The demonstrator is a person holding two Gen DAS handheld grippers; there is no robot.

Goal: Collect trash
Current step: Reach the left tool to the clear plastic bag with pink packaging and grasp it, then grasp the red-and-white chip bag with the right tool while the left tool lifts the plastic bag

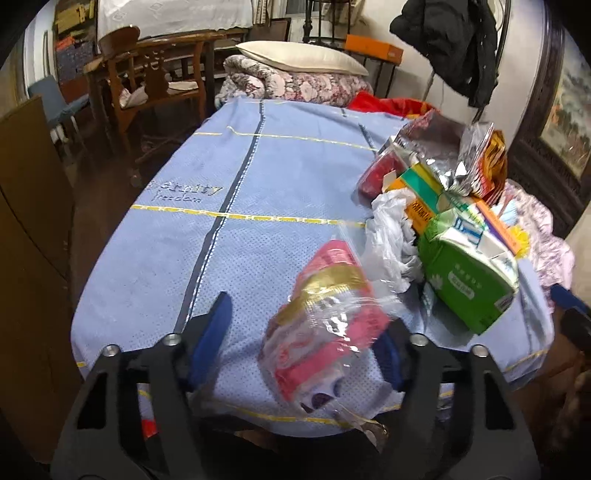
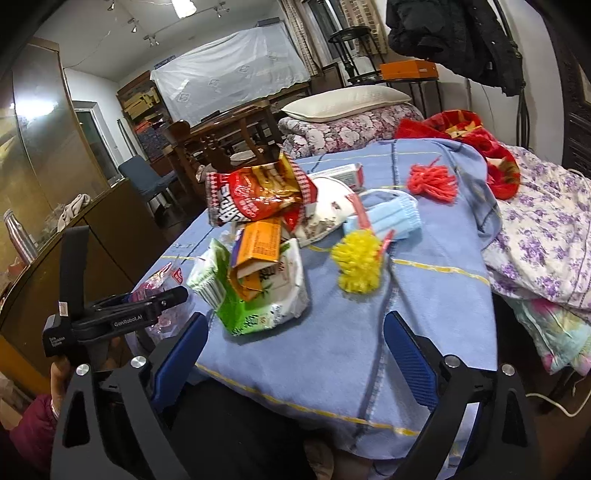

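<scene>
Barely begun. Pink wrapper (image 1: 325, 317) between left hand-held gripper (image 1: 303, 343) jaws, half-closed, right pad touching, grip unconfirmed. Right hand-held gripper (image 2: 295, 354) wide open, empty. Snack bag (image 2: 255, 195), tissue pack (image 2: 258, 295), mask (image 2: 391, 218) still heaped on blue blanket (image 2: 424, 302).

Dim indoor light – ceiling lamp (image 2: 183, 6) glares, edges fisheye-bent, slightly blurred.

Left tool (image 1: 303, 339): tilted downward, jaws partly apart, blue pads (image 1: 212, 332) on either side of a pink wrapper, contact not discernible. Right tool (image 2: 295, 350): tilted downward, jaws wide apart, nothing between the fingers (image 2: 410, 354). A hand (image 2: 61, 373) grips the left tool's handle.
</scene>
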